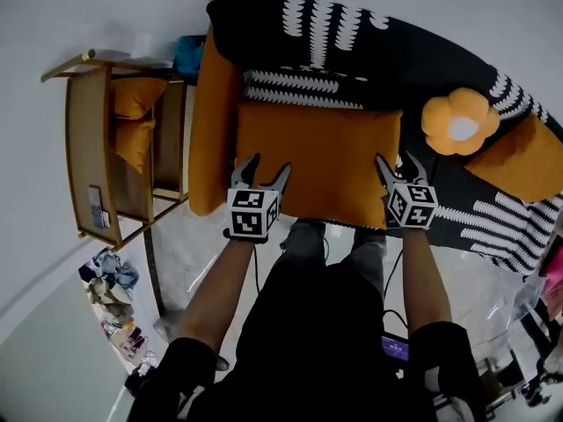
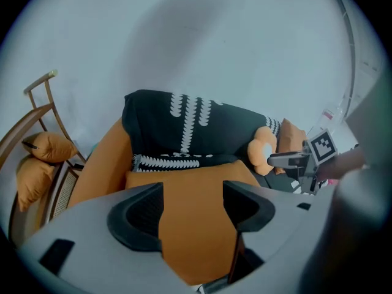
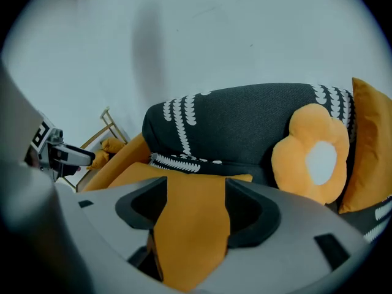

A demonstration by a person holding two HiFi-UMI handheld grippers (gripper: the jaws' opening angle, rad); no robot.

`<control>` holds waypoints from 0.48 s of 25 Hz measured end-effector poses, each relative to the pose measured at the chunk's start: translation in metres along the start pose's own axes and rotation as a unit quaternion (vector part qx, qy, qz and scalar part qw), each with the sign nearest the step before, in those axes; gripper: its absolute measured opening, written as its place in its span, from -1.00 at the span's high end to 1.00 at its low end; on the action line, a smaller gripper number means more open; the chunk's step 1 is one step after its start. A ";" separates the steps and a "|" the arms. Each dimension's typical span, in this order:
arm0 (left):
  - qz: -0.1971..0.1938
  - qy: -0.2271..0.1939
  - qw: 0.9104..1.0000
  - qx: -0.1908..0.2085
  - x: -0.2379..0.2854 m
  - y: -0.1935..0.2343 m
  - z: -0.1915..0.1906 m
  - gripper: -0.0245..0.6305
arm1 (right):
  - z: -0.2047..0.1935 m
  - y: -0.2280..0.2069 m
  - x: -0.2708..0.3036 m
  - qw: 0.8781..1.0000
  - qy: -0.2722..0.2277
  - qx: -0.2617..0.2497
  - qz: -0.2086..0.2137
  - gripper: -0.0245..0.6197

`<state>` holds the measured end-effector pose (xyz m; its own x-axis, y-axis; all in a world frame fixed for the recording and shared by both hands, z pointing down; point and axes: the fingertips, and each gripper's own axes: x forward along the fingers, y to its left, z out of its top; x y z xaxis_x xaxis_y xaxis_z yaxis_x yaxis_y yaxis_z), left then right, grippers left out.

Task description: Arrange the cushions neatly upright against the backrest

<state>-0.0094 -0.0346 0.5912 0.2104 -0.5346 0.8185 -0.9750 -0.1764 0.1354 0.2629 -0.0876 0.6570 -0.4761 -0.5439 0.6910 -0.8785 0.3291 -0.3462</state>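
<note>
A large rectangular orange cushion lies flat across the seat of a black sofa with white leaf stripes. My left gripper is at its near left corner and my right gripper at its near right corner. In the left gripper view the cushion fills the gap between the pads, and in the right gripper view the cushion does the same. A flower-shaped cushion leans against the backrest to the right. Another orange cushion lies beyond it.
An orange armrest bolster stands along the sofa's left end. Left of it is a wooden rack that holds two small orange cushions. The person's legs are close to the seat's front edge. Clutter lies on the floor at lower left.
</note>
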 end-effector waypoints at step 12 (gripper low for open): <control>0.019 0.071 0.996 -0.043 0.073 0.098 -0.051 -0.19 | -0.062 -0.030 0.050 0.994 0.076 0.041 -0.071 -0.16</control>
<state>-0.0931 -0.0489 0.6924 0.1667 -0.4167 0.8936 -0.9859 -0.0836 0.1449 0.2683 -0.0770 0.7413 -0.3413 -0.4560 0.8219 -0.9396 0.1898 -0.2848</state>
